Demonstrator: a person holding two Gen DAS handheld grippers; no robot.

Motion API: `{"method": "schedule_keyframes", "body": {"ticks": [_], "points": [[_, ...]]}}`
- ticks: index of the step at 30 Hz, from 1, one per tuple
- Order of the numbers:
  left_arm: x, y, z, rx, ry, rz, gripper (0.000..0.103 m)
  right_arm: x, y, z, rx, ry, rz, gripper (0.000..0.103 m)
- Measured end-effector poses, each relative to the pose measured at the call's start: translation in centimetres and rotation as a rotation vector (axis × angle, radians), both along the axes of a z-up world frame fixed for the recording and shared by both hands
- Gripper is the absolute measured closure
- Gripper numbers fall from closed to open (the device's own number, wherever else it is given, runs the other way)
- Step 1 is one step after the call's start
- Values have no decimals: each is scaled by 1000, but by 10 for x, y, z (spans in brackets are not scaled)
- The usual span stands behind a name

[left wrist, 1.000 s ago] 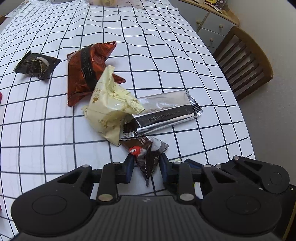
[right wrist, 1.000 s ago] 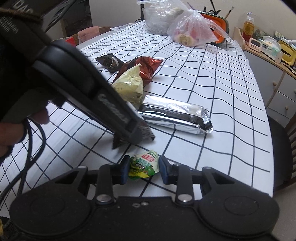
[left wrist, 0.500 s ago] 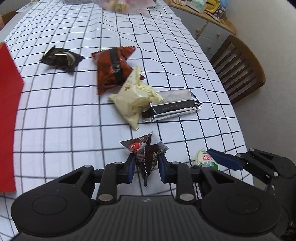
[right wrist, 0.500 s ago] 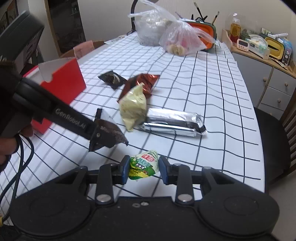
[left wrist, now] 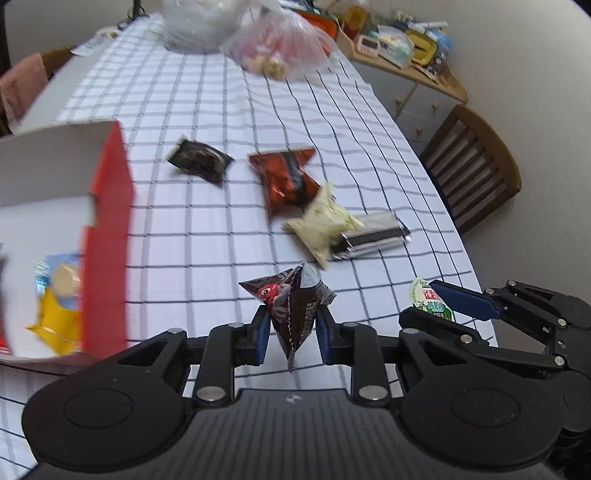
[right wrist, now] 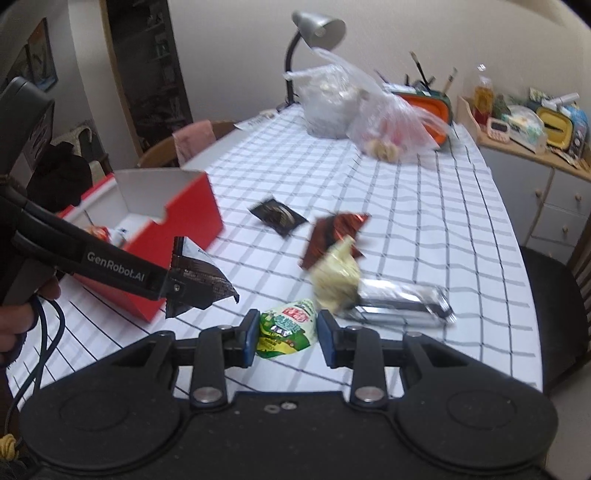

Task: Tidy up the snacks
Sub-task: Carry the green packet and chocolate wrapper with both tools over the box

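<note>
I count two grippers: my left gripper [left wrist: 290, 328] and my right gripper [right wrist: 286, 334]. One snack pinched in each: brown candy pack [left wrist: 295, 306] in left, green pack [right wrist: 288, 328] in right. Four snacks on table: black pack [left wrist: 199, 162], red-brown pack [left wrist: 288, 177], pale yellow pack [left wrist: 321, 225], silver bar [left wrist: 376, 238]. One red box [left wrist: 107, 229]. Inside it I see one yellow-blue pack [left wrist: 59, 295]; rest too blurry to count. Two plastic bags [right wrist: 391, 125] at far end. One lamp [right wrist: 317, 26]. One wooden chair [left wrist: 476, 166].
</note>
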State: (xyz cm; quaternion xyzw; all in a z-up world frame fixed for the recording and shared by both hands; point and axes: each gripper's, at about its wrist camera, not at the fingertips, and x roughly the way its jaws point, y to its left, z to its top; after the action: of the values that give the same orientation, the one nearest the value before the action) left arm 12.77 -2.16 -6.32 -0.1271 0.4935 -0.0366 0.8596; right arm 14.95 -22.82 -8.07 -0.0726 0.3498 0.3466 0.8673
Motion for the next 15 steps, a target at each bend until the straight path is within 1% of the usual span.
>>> {"method": "schedule_keyframes", "body": {"ticks": [2, 7, 15], "points": [[-5, 12, 8, 22, -13, 19, 78, -4, 12, 8, 9, -14, 12, 71], [-19, 43, 25, 41, -41, 42, 77, -16, 46, 25, 21, -47, 53, 71], [-38, 97, 44, 67, -72, 87, 77, -30, 104, 42, 33, -88, 116, 71]]}}
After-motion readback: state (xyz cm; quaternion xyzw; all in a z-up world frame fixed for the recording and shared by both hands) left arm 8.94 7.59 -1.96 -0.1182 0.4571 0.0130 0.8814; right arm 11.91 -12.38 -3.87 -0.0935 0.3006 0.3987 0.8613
